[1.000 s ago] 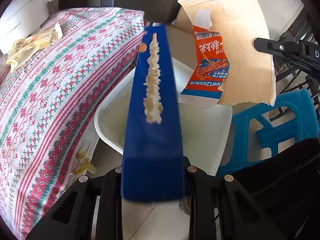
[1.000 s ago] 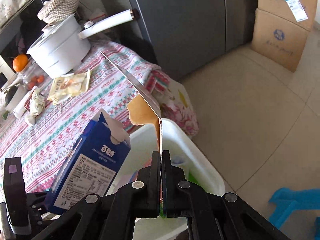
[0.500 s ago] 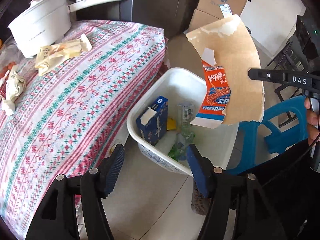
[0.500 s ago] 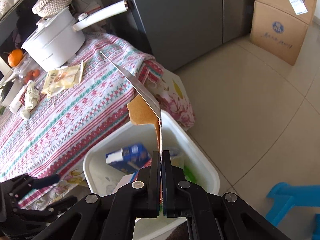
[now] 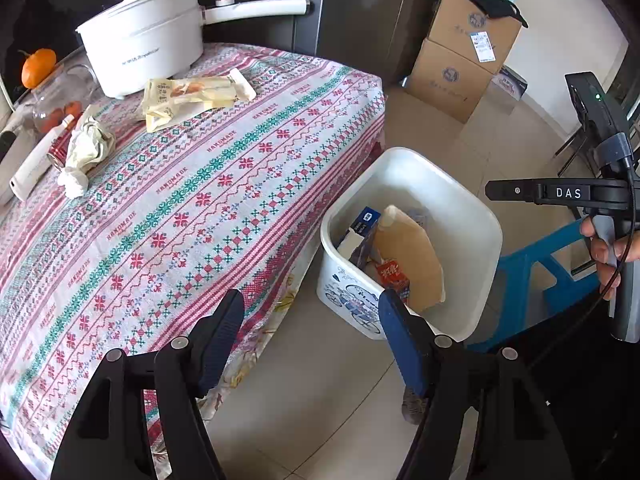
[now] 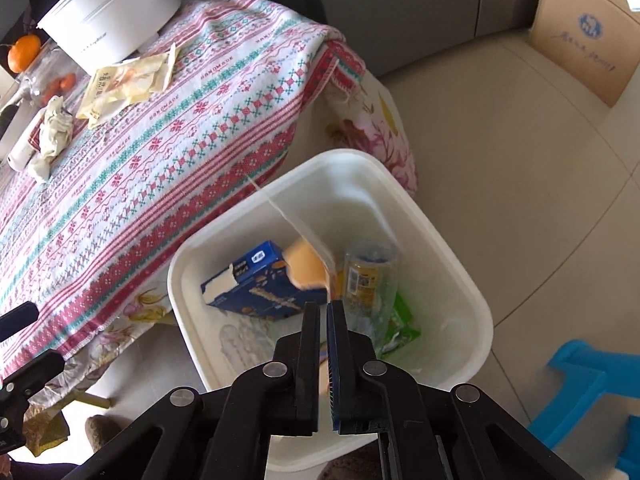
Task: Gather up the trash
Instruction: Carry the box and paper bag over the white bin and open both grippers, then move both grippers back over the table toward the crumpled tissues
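Over the white bin (image 6: pixel 448 248), both my claws hung empty.
My right gripper (image 6: pixel 324 312) had just cracked open, the cardboard piece (image 5: pixel 408 256) lying inside beside the blue carton (image 6: pixel 256 280); my left gripper (image 5: pixel 310 320) had spread wide, holding nothing.

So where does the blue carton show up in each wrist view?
Left wrist: the blue carton stands at centre right, against the near-left wall inside the white bin, left of the brown cardboard piece.
Right wrist: the blue carton lies at centre, low in the bin, just above the gripper.
Shared landmark: the white pot on the patterned tablecloth.
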Available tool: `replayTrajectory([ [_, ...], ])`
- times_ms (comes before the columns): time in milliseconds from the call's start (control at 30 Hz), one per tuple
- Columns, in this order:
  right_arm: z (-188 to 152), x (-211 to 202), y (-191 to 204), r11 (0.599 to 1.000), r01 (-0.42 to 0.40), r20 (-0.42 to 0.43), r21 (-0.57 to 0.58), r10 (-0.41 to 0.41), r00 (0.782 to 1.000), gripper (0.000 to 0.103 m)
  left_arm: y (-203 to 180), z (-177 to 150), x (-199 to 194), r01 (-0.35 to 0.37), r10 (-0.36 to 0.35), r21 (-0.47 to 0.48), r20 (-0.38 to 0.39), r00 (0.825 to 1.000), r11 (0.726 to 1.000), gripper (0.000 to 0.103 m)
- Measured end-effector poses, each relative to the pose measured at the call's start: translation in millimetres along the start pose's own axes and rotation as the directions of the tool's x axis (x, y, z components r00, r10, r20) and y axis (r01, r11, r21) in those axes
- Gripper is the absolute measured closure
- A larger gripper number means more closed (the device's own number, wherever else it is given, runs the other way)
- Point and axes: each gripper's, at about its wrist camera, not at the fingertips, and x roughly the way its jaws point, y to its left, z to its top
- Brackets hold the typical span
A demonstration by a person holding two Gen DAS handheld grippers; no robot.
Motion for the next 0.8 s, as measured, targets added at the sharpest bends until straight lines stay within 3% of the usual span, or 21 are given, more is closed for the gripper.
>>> replayTrajectory([
  [67, 0, -1, 1, 1.000, -0.005, 0.003, 0.009, 0.005, 1.000, 0.065, 3, -1, -2, -0.003, 0.003, -0.003, 0.005, 1.000, 1.000, 0.027],
  [100, 0, -2, 2, 1.000, -0.005, 0.010, 0.012, 0.005, 1.000, 0.061, 4, -1, -3, -0.005, 0.005, -0.004, 0.007, 1.000, 1.000, 0.027],
  [500, 1, -7, 17, 1.000, -0.014, 0.029, 0.003, 0.014, 0.999, 0.049, 22, -2, -18, -0.034, 0.036, -0.046, 0.028, 0.999, 0.998, 0.025],
  [800, 15, -12, 50, 0.997, -0.010, 0.060, -0.074, 0.014, 0.998, 0.038, 80, 9, -32, -0.113, 0.120, -0.157, 0.035, 0.992, 0.981, 0.025],
])
